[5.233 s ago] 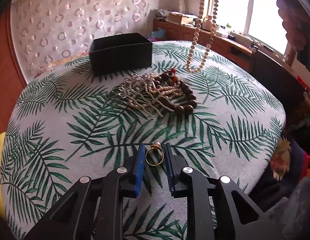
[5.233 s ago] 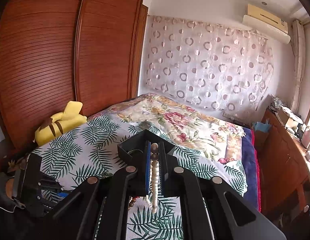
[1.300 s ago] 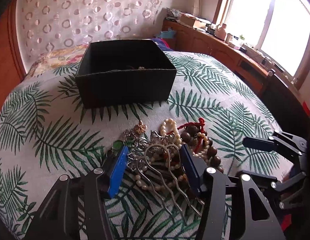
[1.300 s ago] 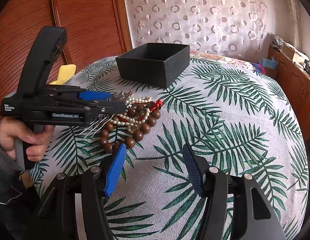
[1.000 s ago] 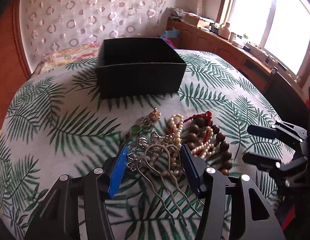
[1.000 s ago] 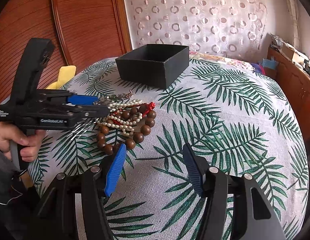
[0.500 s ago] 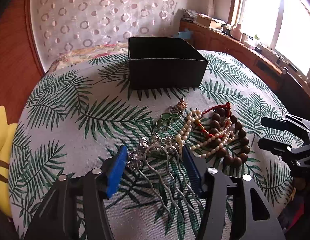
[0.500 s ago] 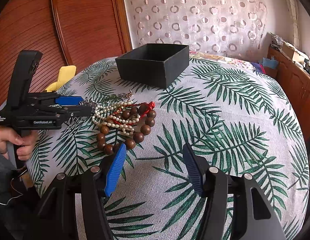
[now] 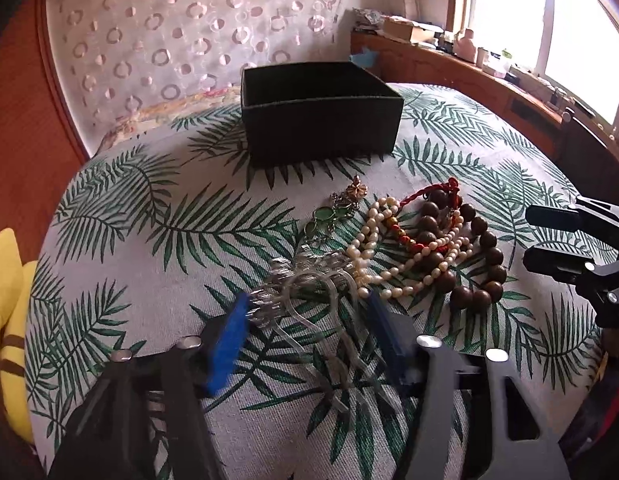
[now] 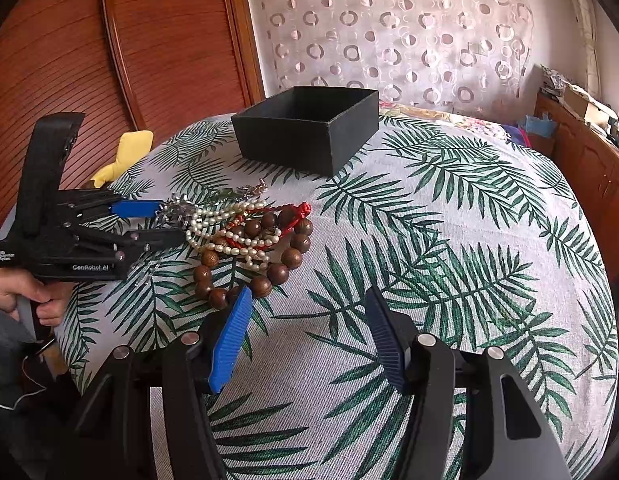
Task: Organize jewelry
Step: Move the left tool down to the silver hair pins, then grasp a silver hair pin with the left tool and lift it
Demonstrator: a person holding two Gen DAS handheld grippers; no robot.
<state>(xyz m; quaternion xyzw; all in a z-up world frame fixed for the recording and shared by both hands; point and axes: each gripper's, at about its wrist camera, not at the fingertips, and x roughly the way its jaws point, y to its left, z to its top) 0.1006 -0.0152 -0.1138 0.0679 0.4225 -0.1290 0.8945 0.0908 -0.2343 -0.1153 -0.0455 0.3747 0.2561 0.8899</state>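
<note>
The left tongs (image 9: 305, 336) stood spread wide, their blue pads on either side of a silver hair comb (image 9: 309, 292) that lay on the worktop (image 9: 157, 240) between them. Its ornate crown pointed away from the tongs and its wavy prongs ran back toward them. Motion blur hid whether either pad touched the metal. The right tongs (image 10: 309, 336) were also spread and pinched nothing, hovering over bare leaf-print cloth with the jewelry heap ahead and to their left.

Just beyond the comb's crown lay a pearl strand (image 9: 389, 252), a dark wooden bead bracelet (image 9: 473, 264), a red cord (image 9: 433, 196) and a small green-stoned piece (image 9: 329, 216), all heaped together and partly overlapping. The black box (image 9: 321, 120), open at the top, sat well beyond the heap.

The comb looked light, stiff and smooth, so likely slippery under the pads. Its thin prongs could bend or flex, and its crown seemed to touch the pearls, which might snag and drag along. The soundest hold would probably be across the solid crown or the top of the prongs, not the springy tips.
</note>
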